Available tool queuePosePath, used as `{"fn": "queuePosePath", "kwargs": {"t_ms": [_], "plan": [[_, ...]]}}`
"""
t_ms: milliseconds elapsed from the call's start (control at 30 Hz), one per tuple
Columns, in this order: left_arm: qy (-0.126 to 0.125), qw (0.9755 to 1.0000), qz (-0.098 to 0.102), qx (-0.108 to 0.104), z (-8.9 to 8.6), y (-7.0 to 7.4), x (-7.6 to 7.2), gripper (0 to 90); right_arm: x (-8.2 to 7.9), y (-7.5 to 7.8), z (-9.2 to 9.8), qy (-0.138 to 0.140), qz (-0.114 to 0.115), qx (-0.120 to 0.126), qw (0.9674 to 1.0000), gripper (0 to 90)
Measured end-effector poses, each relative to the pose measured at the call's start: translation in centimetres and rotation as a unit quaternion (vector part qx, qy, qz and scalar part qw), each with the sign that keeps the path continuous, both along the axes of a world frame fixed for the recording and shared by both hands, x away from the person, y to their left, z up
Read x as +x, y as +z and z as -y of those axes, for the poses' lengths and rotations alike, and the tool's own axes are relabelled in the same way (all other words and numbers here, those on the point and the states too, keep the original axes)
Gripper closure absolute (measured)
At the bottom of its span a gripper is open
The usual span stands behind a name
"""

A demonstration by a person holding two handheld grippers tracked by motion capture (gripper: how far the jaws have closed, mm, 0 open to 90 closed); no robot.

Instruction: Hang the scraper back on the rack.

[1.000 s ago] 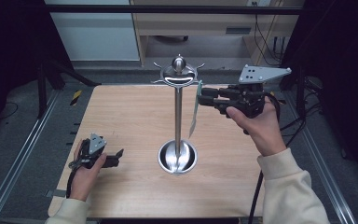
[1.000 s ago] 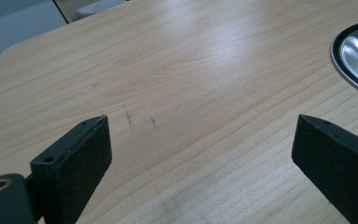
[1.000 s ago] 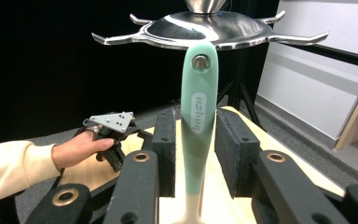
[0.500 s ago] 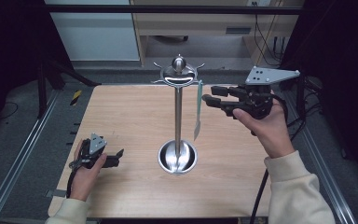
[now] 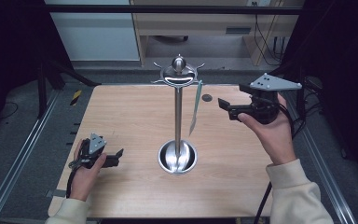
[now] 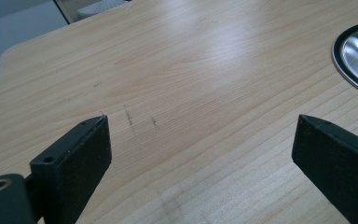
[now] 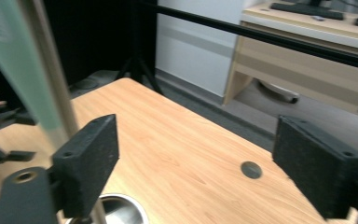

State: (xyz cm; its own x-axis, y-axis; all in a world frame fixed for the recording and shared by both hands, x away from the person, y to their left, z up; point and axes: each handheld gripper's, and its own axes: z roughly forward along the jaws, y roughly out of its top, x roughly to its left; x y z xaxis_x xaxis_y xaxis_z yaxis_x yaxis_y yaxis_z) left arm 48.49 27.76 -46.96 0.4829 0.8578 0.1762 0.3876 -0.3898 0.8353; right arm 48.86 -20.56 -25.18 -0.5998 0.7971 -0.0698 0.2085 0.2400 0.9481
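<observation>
1. Strip (image 5: 195, 106), pale green and thin, is seen hanging from a hook of the steel stand (image 5: 178, 116), mid-table.
2. Right gripper (image 5: 225, 105) is held just beside it, jaws just opened wide, nothing between.
3. Left gripper (image 5: 117, 155) is rested low, jaws spread, empty.
4. Wooden table (image 5: 135, 112) is ringed by dark room.

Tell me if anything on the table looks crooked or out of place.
Nothing looks damaged or spilled. The pale green utensil hangs from the metal stand slightly slanted, not plumb. The right gripper, jaws just opened, is clear of it.
</observation>
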Motion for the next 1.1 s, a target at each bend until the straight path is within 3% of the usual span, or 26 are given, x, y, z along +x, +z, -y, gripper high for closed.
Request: {"fn": "queuePosePath", "kwargs": {"t_ms": [367, 500, 833, 900, 1100], "plan": [[0.003, 1.0000, 0.001, 0.000, -0.2, 0.0, -0.1, 4.3, -0.7, -2.8, 0.9, -0.019, 0.006, -0.001, 0.9998, 6.0], [0.006, 1.0000, 0.002, -0.002, -0.3, 0.0, 0.0, 4.3, -1.0, -4.2, 0.9, -0.022, -0.002, -0.004, 0.9998, 5.8], [0.011, 0.9999, 0.003, -0.012, -0.6, -0.1, -0.1, 4.3, -0.9, -9.4, 1.4, -0.036, -0.043, 0.002, 0.9984, 7.4], [0.012, 0.9998, 0.001, -0.014, -0.7, -0.2, -0.1, 4.3, -0.7, -10.5, 1.3, -0.043, -0.053, -0.007, 0.9976, 7.6], [0.014, 0.9998, -0.001, -0.013, -0.6, -0.4, -0.1, 4.3, -0.4, -12.5, 1.4, -0.048, -0.067, -0.009, 0.9966, 8.2]]}}
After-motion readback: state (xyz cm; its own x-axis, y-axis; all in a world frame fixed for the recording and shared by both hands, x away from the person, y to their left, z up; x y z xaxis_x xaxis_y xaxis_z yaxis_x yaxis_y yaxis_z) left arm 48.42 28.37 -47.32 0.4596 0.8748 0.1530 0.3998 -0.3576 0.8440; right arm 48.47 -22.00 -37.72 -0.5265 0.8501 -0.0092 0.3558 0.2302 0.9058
